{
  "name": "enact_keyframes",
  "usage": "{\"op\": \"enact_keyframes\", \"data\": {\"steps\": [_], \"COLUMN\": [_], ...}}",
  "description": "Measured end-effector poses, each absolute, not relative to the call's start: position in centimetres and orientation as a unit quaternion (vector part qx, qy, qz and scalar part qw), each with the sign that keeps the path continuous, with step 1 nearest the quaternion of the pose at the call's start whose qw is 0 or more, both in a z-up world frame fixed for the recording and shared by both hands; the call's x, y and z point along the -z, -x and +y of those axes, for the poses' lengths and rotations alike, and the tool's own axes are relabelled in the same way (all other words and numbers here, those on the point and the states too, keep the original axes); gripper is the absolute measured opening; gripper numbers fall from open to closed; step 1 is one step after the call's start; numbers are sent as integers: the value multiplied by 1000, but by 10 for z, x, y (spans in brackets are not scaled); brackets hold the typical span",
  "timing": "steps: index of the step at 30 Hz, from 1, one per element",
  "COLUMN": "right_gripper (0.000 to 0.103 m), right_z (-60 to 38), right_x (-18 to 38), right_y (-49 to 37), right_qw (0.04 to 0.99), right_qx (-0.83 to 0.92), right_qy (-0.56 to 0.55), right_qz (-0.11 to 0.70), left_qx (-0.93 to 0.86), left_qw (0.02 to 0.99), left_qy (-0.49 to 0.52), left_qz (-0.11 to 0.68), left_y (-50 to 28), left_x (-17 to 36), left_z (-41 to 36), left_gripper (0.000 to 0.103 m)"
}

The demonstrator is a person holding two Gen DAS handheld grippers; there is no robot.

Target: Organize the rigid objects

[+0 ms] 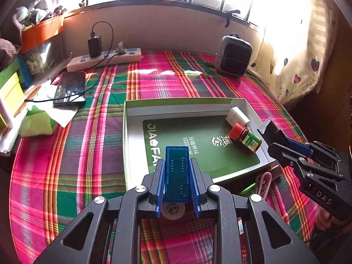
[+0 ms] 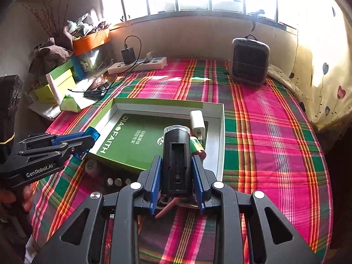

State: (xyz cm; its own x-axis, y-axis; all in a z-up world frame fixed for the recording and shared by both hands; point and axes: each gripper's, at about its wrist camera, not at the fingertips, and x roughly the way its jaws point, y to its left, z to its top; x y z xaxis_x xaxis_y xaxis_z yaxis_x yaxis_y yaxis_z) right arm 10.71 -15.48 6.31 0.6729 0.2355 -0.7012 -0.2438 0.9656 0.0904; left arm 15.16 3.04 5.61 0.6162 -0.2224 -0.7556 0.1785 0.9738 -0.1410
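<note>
**Both claws loaded over the JIA FAITH box**

I have one item in each claw. My left gripper (image 1: 177,176) is clamped on a translucent blue rectangular piece (image 1: 177,173), its blue pads pressing both long sides; it hangs above the near edge of the open box (image 1: 129,132). My right gripper (image 2: 177,171) is closed on a black oblong device (image 2: 177,154) with a clear front cap, held over the box's near right corner.

Writing I can read: the green panel lining the box floor carries "JIA FAITH" in white, with two short lines of Chinese characters and a round logo beside it. The side of the left gripper, seen from the right wrist, reads "GenRobot.AI"; the right gripper's side, seen from the left wrist, shows "DAS". The jar's label is too small to read.

Count inside the box: two things, one white plug adapter (image 1: 237,115) and one small red-capped jar (image 1: 245,137) lying on its side, touching each other at the far right corner.

On the plaid cloth (image 1: 88,154) beyond: one phone (image 1: 70,89), one white power strip (image 1: 103,60) with one black charger plugged in, one grey heater (image 1: 233,55). A few silver discs (image 2: 114,181) lie just in front of the box; three show.
</note>
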Motion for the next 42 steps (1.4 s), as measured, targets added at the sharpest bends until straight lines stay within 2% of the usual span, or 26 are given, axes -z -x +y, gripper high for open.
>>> {"op": "enact_keyframes", "data": {"steps": [22, 42], "right_gripper": [29, 29], "right_z": [-122, -104], "right_x": [-39, -27], "right_y": [-189, -212], "right_qw": [897, 890], "right_qx": [-134, -146], "right_qy": [27, 47], "right_qz": [420, 430], "left_qx": [101, 88], "left_qw": [885, 886], "left_qy": [20, 11], "left_qz": [454, 456], "left_y": [-220, -238], "left_x": [-30, -20], "left_z": [31, 31], "left_gripper": [21, 21]}}
